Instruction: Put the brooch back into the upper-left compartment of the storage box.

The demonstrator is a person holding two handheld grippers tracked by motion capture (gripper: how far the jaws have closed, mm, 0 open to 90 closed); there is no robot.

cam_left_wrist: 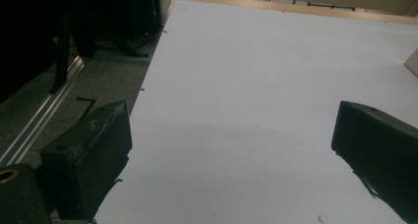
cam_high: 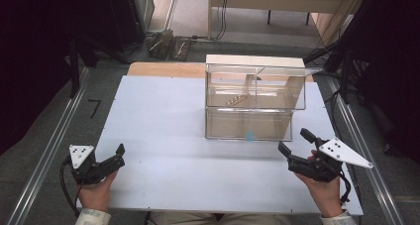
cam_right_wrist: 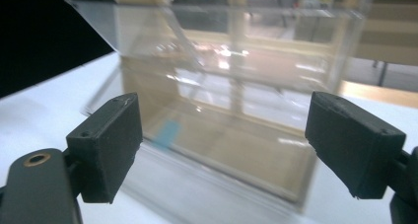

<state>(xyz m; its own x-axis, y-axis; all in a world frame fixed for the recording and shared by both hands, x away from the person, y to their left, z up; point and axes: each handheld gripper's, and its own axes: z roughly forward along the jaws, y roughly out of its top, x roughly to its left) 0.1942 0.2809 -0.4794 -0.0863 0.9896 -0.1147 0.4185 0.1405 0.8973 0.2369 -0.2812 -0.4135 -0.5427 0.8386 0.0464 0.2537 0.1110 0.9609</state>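
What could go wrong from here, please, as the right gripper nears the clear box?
1. The right gripper is open, close to the clear box; the see-through walls are hard to judge, so a jaw might knock it.
2. The box looks light and stands loose on the table, so a bump could slide it.
3. The small blue piece lies inside behind the front wall, so a straight reach would likely be blocked.
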